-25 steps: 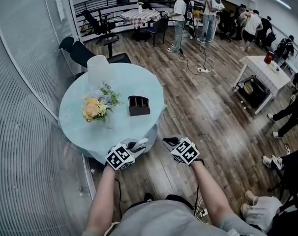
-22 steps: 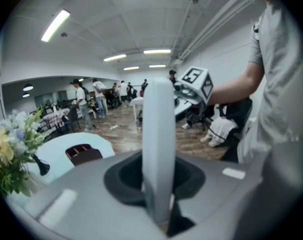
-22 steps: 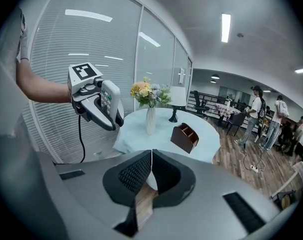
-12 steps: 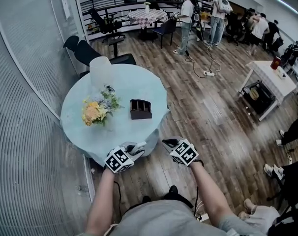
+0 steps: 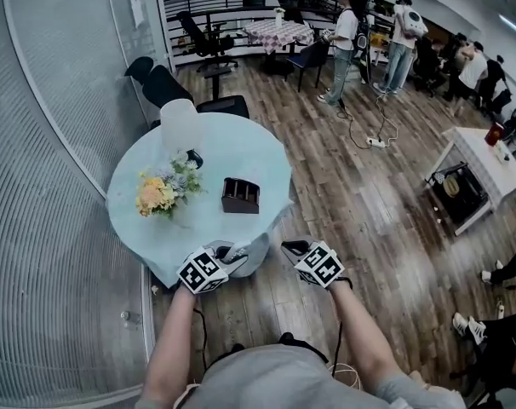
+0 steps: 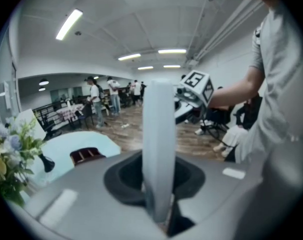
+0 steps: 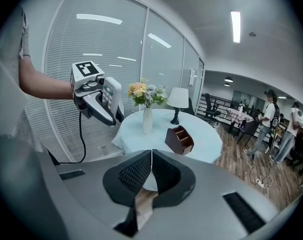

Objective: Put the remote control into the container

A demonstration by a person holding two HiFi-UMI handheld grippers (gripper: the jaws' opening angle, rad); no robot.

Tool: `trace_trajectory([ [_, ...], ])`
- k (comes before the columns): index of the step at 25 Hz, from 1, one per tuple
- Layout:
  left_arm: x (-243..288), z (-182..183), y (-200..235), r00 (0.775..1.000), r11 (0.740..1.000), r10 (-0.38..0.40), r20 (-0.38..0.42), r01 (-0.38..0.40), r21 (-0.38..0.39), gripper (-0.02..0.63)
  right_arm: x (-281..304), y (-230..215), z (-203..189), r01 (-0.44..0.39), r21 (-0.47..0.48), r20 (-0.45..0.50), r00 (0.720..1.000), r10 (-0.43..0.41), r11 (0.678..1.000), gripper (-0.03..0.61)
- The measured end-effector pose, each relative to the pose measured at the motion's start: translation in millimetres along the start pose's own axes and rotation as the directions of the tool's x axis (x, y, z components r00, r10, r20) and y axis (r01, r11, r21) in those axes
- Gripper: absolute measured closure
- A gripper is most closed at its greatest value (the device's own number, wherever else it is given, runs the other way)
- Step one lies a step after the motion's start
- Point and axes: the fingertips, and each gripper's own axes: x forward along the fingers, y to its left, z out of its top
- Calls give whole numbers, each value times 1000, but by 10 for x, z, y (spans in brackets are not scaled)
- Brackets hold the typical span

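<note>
A light grey remote control (image 6: 159,139) stands upright between the jaws of my left gripper (image 6: 157,186), which is shut on it. The right gripper view shows the remote's (image 7: 109,95) button face. In the head view the left gripper (image 5: 233,253) hovers at the near edge of the round pale blue table (image 5: 241,147). The container (image 5: 240,195) is a dark brown wooden organizer with open compartments, in the middle of the table beyond the left gripper. My right gripper (image 5: 293,248) is shut and empty, beside the left one, over the wooden floor.
A vase of flowers (image 5: 160,191) stands left of the container, and a white-shaded lamp (image 5: 180,125) stands at the table's far side. Black chairs (image 5: 169,88) sit behind the table. A glass wall runs along the left. People stand far off across the room.
The head view has swung a little, so the table and room sit slightly differently in frame. Both grippers keep about the same pose, and the left still holds the remote.
</note>
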Motion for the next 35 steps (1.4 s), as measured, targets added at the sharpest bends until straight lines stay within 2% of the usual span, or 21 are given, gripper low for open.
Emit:
trace_trajectory([
  [12,302,430,-203,996,994,89,6,-89,-56,545,-313,-283,-218,-98,-57,7,995,98,994,560],
  [26,642,701,-274,994,993,107,12,-106,-44,545,-592,-517,-384,-95,-78,15,995,97,992,560],
  [35,770,625,-230,994,992,105,-1,-105,-63,545,-540,-616,-485,-107,-72,11,994,108,992,560],
])
